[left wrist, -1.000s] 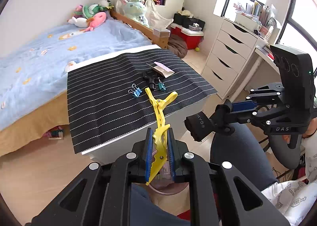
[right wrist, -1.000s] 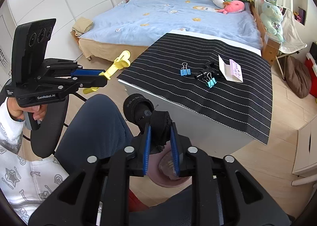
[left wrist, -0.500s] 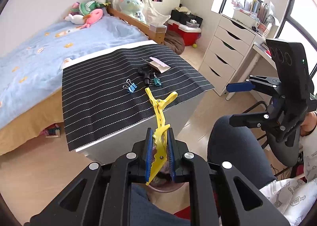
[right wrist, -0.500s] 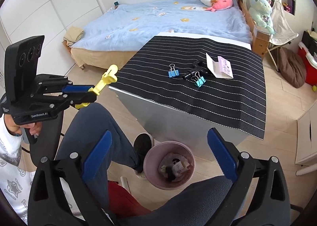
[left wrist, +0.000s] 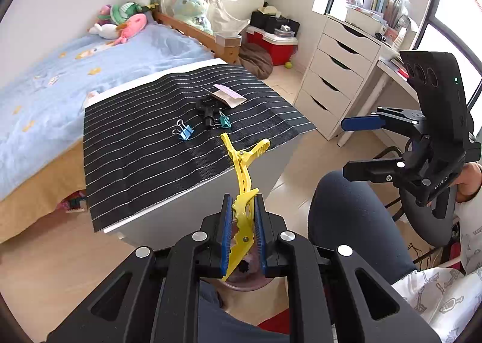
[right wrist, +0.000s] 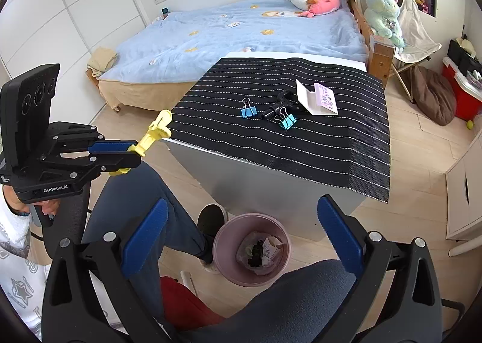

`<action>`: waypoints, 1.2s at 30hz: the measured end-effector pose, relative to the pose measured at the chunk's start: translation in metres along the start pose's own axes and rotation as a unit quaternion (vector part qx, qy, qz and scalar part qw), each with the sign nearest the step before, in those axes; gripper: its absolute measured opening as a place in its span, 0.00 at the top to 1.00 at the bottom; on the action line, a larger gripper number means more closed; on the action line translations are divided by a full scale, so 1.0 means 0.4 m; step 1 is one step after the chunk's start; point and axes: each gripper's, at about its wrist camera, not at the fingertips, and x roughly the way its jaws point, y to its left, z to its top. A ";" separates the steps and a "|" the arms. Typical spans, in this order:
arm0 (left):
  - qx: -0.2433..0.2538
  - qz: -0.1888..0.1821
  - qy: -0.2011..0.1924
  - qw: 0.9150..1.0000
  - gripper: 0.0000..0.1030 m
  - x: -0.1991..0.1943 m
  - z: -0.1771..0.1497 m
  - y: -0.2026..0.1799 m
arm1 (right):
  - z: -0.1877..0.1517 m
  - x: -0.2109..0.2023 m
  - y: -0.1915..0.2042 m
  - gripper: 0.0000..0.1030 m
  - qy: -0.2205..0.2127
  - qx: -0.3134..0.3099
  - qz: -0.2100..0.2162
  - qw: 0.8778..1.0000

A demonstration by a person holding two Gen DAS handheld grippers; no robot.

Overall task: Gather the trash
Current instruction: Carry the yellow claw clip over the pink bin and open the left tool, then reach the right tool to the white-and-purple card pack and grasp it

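- I judge I'm at the drop-off: my right gripper point(right wrist: 241, 240) has just been opening, its jaws spread wide with nothing between them, right above the pink bin point(right wrist: 251, 249).
- My left gripper point(left wrist: 243, 234) pinches the yellow clip point(left wrist: 242, 180), beside the bin.
- Next: carry it over the bin and release.

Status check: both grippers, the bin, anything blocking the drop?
Left hand-held gripper shut on yellow clip. Right hand-held gripper has just opened, empty, above pink bin. Person's foot beside bin; mouth unobstructed.
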 end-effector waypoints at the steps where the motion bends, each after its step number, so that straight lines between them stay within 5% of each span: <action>1: 0.002 -0.001 0.001 1.000 0.86 0.001 0.001 -0.003 | 0.000 -0.004 -0.001 0.05 -0.002 0.001 -0.001 1.000; 16: 0.041 -0.017 0.017 0.999 0.81 0.032 0.014 -0.076 | -0.014 -0.052 -0.042 0.05 -0.026 0.022 -0.013 0.999; 17: 0.041 -0.018 0.019 0.999 0.78 0.035 0.016 -0.078 | -0.014 -0.054 -0.044 0.05 -0.027 0.023 -0.012 0.999; 19: 0.039 -0.017 0.016 0.999 0.38 0.037 0.017 -0.078 | -0.015 -0.057 -0.048 0.05 -0.029 0.025 -0.012 0.999; 22: 0.023 -0.011 0.002 1.000 0.12 0.033 0.019 -0.072 | -0.019 -0.060 -0.052 0.05 -0.029 0.027 -0.012 0.999; 36: -0.026 0.020 -0.003 0.999 0.07 0.034 0.021 -0.013 | -0.019 -0.039 -0.039 0.03 -0.022 0.025 0.003 0.999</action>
